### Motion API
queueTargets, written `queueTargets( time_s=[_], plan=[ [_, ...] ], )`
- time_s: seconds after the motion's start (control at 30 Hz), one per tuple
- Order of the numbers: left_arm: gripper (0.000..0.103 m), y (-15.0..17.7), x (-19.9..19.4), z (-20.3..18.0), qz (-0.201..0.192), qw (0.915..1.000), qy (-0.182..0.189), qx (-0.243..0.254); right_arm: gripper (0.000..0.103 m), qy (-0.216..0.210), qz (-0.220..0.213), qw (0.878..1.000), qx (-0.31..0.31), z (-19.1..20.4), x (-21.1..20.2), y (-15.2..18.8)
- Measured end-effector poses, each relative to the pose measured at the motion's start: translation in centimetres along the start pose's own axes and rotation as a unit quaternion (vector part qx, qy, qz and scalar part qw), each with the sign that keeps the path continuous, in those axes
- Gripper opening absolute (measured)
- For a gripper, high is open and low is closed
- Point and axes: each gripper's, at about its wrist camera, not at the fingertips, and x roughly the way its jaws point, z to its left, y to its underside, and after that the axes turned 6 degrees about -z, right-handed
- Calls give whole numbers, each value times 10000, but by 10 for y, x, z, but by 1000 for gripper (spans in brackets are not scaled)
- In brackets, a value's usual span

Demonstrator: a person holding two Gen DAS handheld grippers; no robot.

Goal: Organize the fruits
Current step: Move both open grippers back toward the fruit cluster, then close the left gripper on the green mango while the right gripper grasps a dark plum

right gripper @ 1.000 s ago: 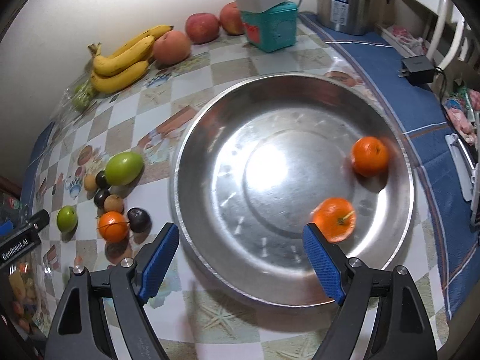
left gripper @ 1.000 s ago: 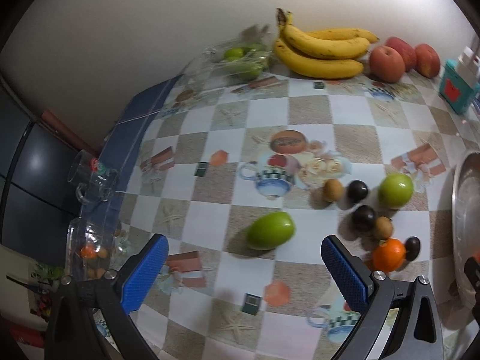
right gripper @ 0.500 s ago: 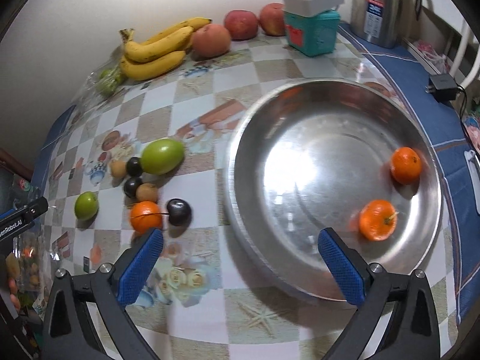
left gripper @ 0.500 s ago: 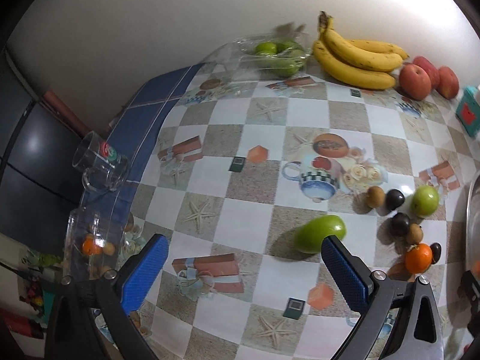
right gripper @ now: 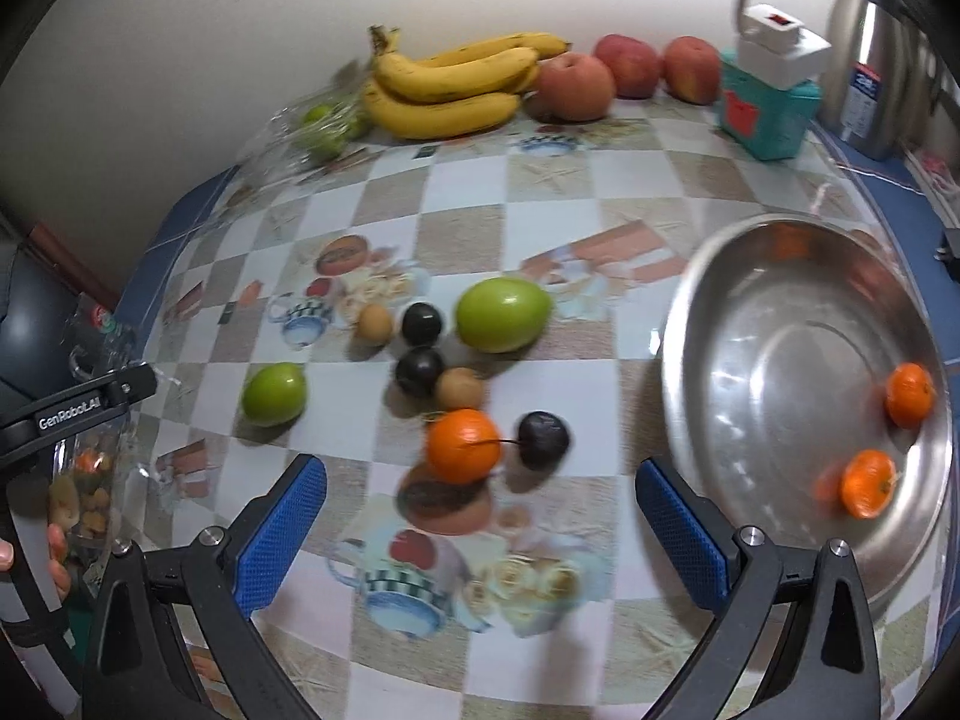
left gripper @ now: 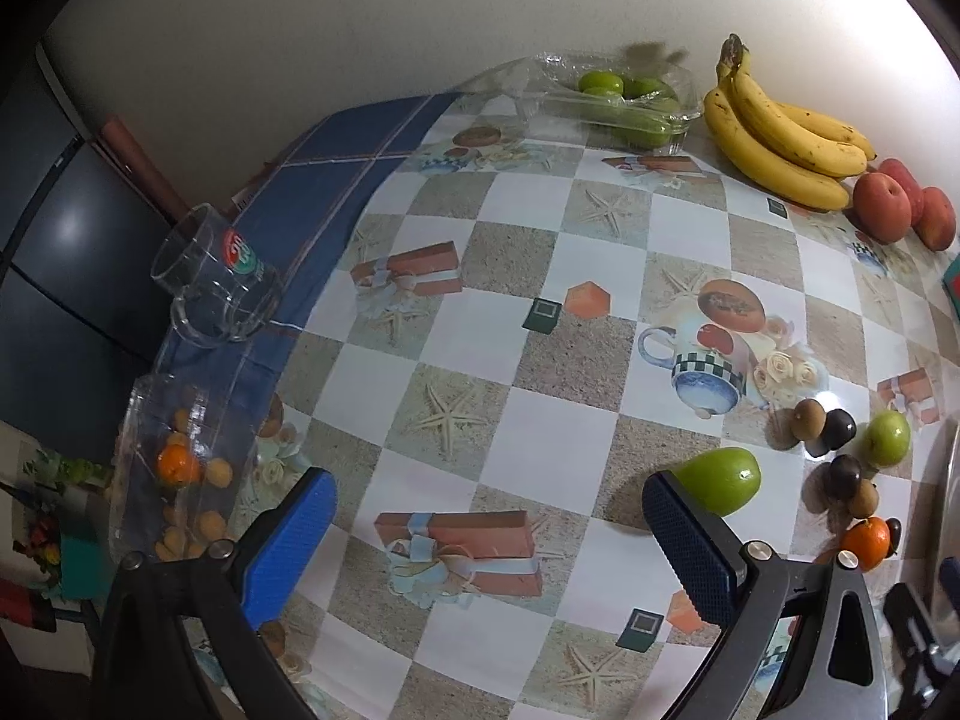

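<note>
A steel bowl (right gripper: 744, 276) at the right holds two oranges (right gripper: 910, 393) (right gripper: 868, 482). On the checked cloth a third orange (right gripper: 463, 446) lies with dark plums (right gripper: 543, 440), small brown fruits (right gripper: 459, 388), a large green mango (right gripper: 503, 314) and a green apple (right gripper: 273, 393). My right gripper (right gripper: 480, 531) is open and empty, just in front of the orange. My left gripper (left gripper: 486, 540) is open and empty over the cloth; the mango (left gripper: 720, 480) lies by its right finger and the fruit cluster (left gripper: 840, 468) is further right.
Bananas (right gripper: 450, 90), red apples (right gripper: 576, 87) and a clear tray of green fruit (left gripper: 630, 102) line the back wall. A teal box (right gripper: 768, 108) and a steel kettle (right gripper: 870, 78) stand back right. A glass mug (left gripper: 210, 282) and a clear container of small fruits (left gripper: 180, 468) stand at the left edge.
My right gripper has swung left from over the bowl to the loose fruit cluster. My left gripper has drifted left, so the mango and cluster moved toward its right side.
</note>
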Motion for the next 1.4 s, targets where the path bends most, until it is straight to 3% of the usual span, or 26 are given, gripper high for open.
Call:
queueTargets(
  time_s=[0.37,0.5,0.63,0.8,1.0,1.2,1.4],
  plan=[
    [103,2,19,-34,323,9977,586,71,100,82,74,9993,356,-11,16,-5],
    [103,0,23,-45,361,9948,954,-42,73,151,-26,9988,456,-18,15,-11],
    [102,0,27,-60,371,9927,1144,30,60,176,33,9980,600,-26,22,-13],
    [100,4,38,-76,500,9916,1178,204,47,133,64,9971,752,-35,28,-14],
    [98,7,49,-82,610,9906,1207,223,40,141,137,9966,794,-39,35,-13],
    [87,8,51,-79,615,9893,1311,170,38,140,102,9953,953,-47,33,-13],
    [59,10,52,-84,615,9886,1358,230,38,152,190,9957,895,-45,36,-12]
  ],
)
